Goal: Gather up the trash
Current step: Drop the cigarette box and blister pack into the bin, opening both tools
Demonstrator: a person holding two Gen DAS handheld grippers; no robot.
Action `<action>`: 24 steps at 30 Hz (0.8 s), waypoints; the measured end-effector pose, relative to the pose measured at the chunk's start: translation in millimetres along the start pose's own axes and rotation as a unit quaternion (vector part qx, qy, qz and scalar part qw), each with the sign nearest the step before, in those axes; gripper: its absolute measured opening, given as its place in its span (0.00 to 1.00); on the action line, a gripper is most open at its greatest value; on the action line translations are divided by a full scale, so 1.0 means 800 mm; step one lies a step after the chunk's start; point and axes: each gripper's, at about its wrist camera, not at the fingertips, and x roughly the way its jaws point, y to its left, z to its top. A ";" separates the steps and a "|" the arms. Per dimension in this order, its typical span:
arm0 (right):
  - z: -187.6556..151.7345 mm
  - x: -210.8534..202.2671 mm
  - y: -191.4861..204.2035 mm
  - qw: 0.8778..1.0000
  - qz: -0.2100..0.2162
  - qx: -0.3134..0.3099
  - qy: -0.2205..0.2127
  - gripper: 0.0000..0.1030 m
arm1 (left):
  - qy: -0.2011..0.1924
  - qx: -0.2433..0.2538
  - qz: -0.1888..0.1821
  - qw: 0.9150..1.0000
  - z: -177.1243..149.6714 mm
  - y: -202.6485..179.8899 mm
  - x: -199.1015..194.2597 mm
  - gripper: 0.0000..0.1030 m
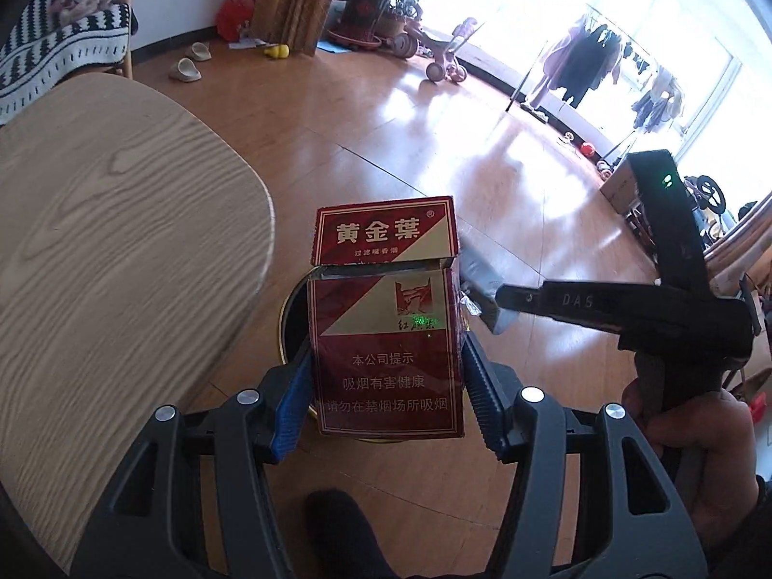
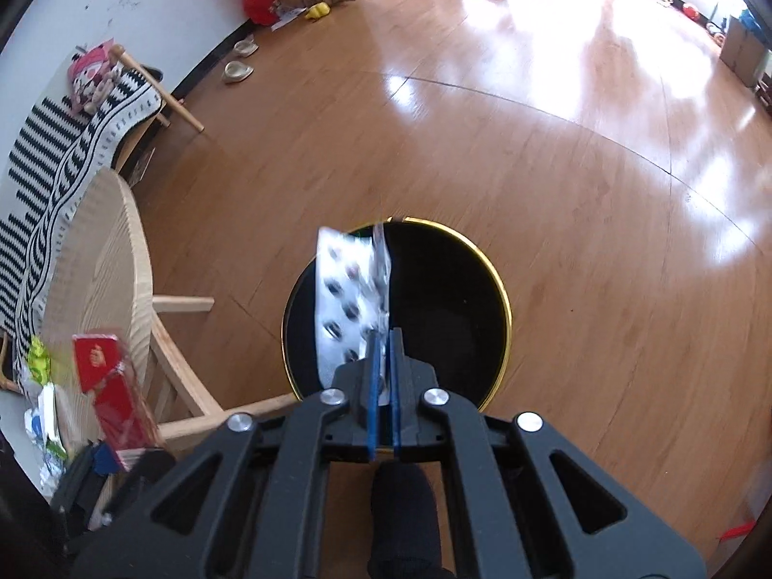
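Both pieces hang over the black bin (image 2: 448, 299): the left hand-held gripper (image 1: 386, 386) clamps the red cigarette pack (image 1: 386, 318), the right hand-held gripper (image 2: 383, 366) pinches a foil blister pack (image 2: 350, 299) shut. The foil sits near the rim, so it might flutter onto the floor if released

I am counting one red cigarette pack (image 1: 386, 333) sitting between the left gripper's (image 1: 386, 376) jaws, one silver blister sheet (image 2: 350, 299) hanging from the right gripper (image 2: 384, 362), one gold-rimmed bin (image 2: 499, 284) lying below both, and two slippers (image 1: 190, 62) lying far ahead.
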 end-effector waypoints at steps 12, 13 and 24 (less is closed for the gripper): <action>0.007 -0.023 -0.030 0.997 0.002 0.061 -0.042 0.92 | 0.038 0.006 -0.014 0.999 -0.002 -0.003 0.060 0.56; 0.008 -0.030 -0.030 0.996 -0.001 0.063 -0.056 0.92 | 0.043 0.007 -0.015 0.999 -0.003 -0.005 0.066 0.56; 0.011 -0.057 -0.044 0.992 -0.002 0.089 -0.091 0.92 | 0.047 0.013 -0.004 0.999 -0.001 -0.020 0.091 0.80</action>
